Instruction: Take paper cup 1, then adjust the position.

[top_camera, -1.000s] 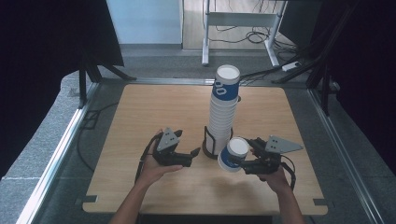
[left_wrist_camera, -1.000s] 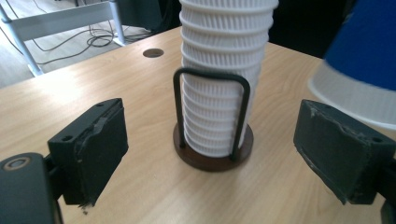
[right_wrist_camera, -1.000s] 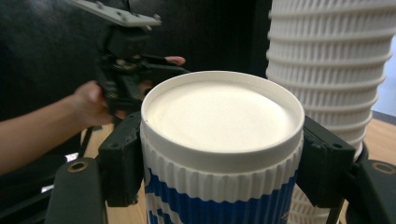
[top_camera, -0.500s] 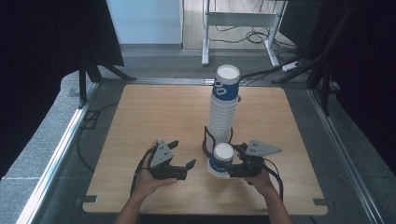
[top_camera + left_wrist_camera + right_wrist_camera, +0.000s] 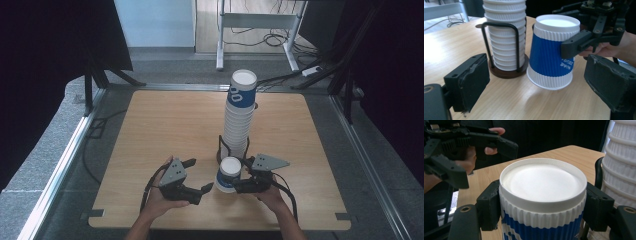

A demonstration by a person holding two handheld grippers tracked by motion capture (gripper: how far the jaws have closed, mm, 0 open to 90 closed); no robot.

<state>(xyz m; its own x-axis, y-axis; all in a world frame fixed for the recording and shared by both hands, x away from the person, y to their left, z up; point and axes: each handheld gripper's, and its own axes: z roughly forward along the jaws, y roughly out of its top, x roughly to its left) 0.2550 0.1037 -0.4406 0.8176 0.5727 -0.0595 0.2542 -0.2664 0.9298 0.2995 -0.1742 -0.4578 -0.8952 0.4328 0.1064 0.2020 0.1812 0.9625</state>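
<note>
A blue-and-white ribbed paper cup (image 5: 229, 174) hangs upside down and slightly tilted just above the table, in front of the cup stack. My right gripper (image 5: 544, 216) is shut on it, one jaw on each side below its white base (image 5: 542, 180). In the left gripper view the cup (image 5: 552, 52) sits straight ahead, with a right gripper finger (image 5: 576, 45) pressed on its side. My left gripper (image 5: 199, 175) is left of the cup; its jaws have just been opening, they stand wide, and nothing is between the pads (image 5: 471, 80).
A tall stack of upside-down white cups (image 5: 239, 115), topped by a blue one, stands in a black wire holder on a round dark base (image 5: 507, 71) at mid-table. The table's front edge (image 5: 215, 226) lies close below both hands.
The right gripper has carried the cup left and toward the front edge, lower over the table. The left gripper has drawn back toward the front edge and now faces the cup.
</note>
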